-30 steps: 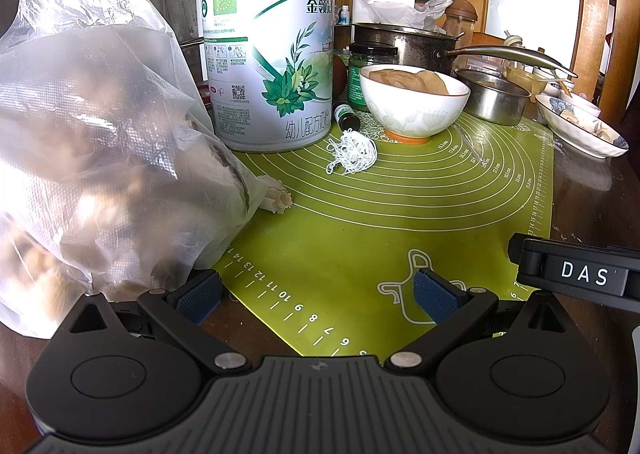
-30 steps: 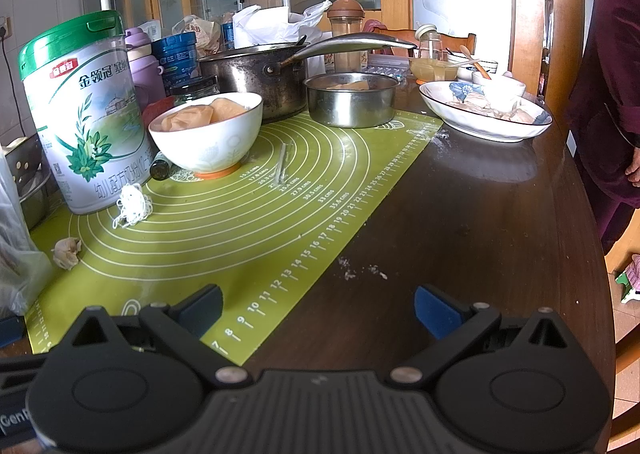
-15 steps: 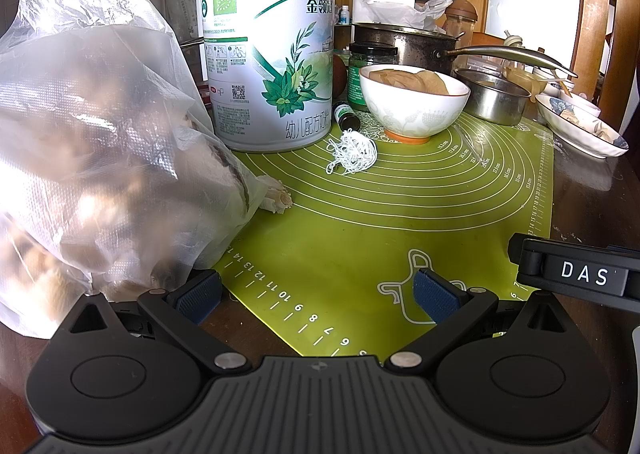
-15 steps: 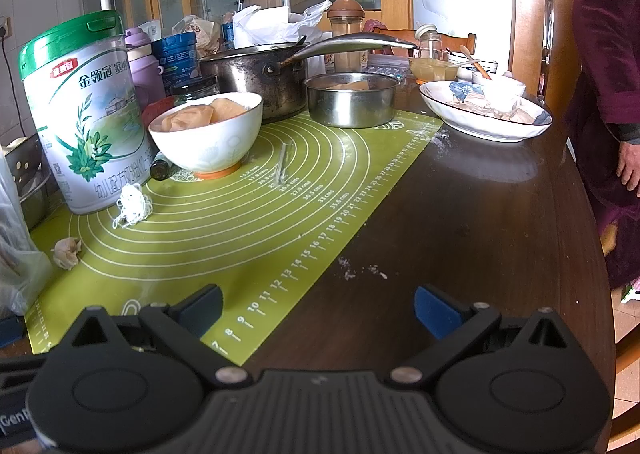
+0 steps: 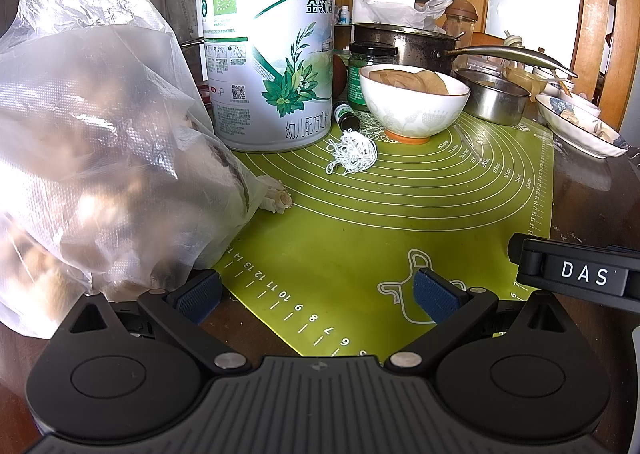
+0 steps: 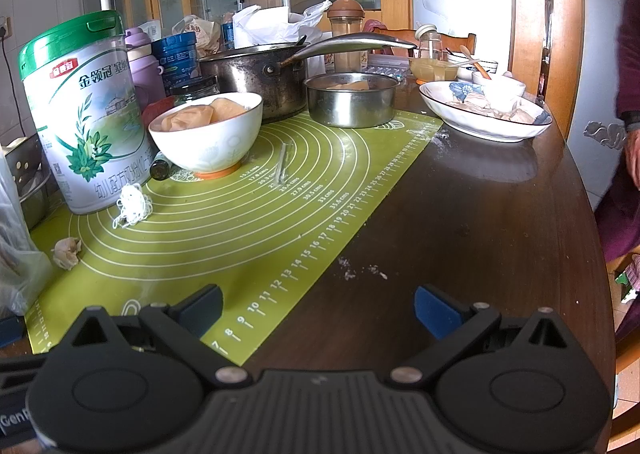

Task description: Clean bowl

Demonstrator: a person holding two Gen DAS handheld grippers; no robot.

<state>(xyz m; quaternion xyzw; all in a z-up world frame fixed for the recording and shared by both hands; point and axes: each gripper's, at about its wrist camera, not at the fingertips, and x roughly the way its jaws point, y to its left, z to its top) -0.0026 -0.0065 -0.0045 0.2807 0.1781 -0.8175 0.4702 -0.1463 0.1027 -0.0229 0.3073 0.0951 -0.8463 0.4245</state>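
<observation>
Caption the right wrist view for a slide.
Open right gripper faces a white bowl of crumpled tissue on the green mat.

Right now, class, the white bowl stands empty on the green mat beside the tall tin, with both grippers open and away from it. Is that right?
One thing is wrong: the bowl is not empty. The right wrist view shows crumpled brownish material inside it. The rest holds: it stands on the mat beside the tin, and the left gripper and right gripper are open, away from it.

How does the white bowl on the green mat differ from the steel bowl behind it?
The white bowl is ceramic with a rounded body and an orange foot; the steel bowl is shiny metal with straight walls. The white bowl is heaped above its rim; the steel bowl's contents sit below its rim. Both stand upright on the mat.
</observation>
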